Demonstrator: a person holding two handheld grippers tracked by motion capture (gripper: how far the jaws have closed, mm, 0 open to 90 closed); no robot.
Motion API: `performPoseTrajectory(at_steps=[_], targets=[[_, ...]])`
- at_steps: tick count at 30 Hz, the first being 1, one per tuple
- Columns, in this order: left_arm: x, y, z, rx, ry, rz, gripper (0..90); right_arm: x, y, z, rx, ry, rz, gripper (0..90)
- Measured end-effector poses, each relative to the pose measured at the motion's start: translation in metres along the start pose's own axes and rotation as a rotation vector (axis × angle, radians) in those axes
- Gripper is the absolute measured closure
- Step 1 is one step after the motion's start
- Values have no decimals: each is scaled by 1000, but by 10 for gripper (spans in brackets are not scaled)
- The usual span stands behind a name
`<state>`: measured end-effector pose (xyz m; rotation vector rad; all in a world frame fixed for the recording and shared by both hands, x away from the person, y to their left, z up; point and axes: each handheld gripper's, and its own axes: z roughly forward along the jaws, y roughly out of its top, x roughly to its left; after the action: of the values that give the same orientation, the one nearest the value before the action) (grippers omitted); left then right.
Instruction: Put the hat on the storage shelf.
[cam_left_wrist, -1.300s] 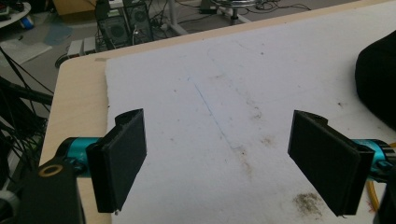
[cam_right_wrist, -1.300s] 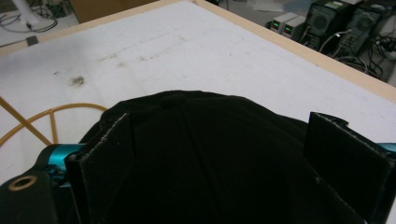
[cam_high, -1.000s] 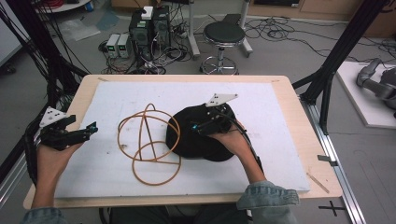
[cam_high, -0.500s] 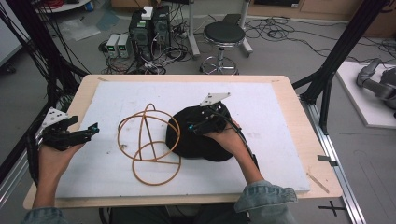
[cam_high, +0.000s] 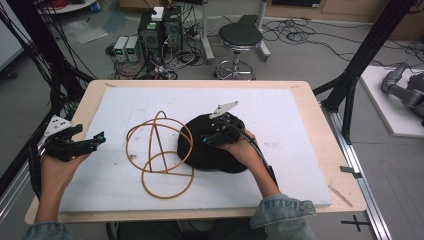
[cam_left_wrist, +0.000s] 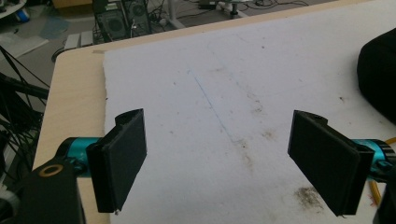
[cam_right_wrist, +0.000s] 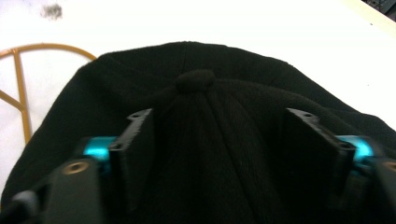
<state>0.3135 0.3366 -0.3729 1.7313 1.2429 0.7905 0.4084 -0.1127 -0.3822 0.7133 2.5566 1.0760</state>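
The right gripper (cam_right_wrist: 219, 149), jaws spread over the black cap (cam_high: 212, 145), should pinch the crown (near its button) squarely, while the left gripper (cam_left_wrist: 224, 163) waits unclenched.

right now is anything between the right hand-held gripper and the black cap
Nothing visible. The right hand-held gripper sits directly over the black cap with its jaws spread to either side of the crown, just short of the top button. The orange wire frame lies beside the cap, on its far side from the hand.

Matt black cloth cap (cam_high: 210, 147) — glossy orange wire frame (cam_high: 159, 152) — stained white mat (cam_high: 280, 112), pale wood table (cam_high: 320, 120).
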Motion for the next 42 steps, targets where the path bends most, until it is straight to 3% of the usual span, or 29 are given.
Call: performPoseTrajectory(at_steps=[5, 6, 9, 10, 15, 16, 18, 25, 32, 37, 41, 42], targets=[[0, 0, 0, 0, 1, 1, 198, 2, 0, 0, 11, -9, -33, 414], [0, 0, 0, -1, 1, 1, 198, 3, 0, -1, -2, -15, -43, 495], [0, 0, -1, -6, 3, -3, 198, 4, 0, -3, -20, -20, -53, 568], [0, 1, -1, -6, 3, -2, 198, 3, 0, -5, -27, -19, -37, 639], [0, 1, -1, -6, 1, 0, 198, 2, -1, -6, -32, -6, -11, 736], [0, 1, -1, -7, 1, 0, 198, 2, -1, -7, -36, -8, 19, 774], [0, 1, -2, -7, 2, -2, 199, 1, -1, -8, -39, -10, 30, 802], [1, 1, -2, -8, 2, -3, 199, 0, 0, -15, -82, -11, 42, 823], [1, 2, -2, -12, -2, -2, 200, -1, 3, -37, -185, -63, 29, 834], [1, 3, -4, -16, 1, -4, 200, -2, 5, -45, -210, -87, 33, 836], [2, 4, -5, -21, 3, -4, 200, -6, 6, -58, -245, -100, 60, 838], [2, 4, -6, -25, 4, -7, 200, -10, 6, -66, -283, -96, 79, 839]])
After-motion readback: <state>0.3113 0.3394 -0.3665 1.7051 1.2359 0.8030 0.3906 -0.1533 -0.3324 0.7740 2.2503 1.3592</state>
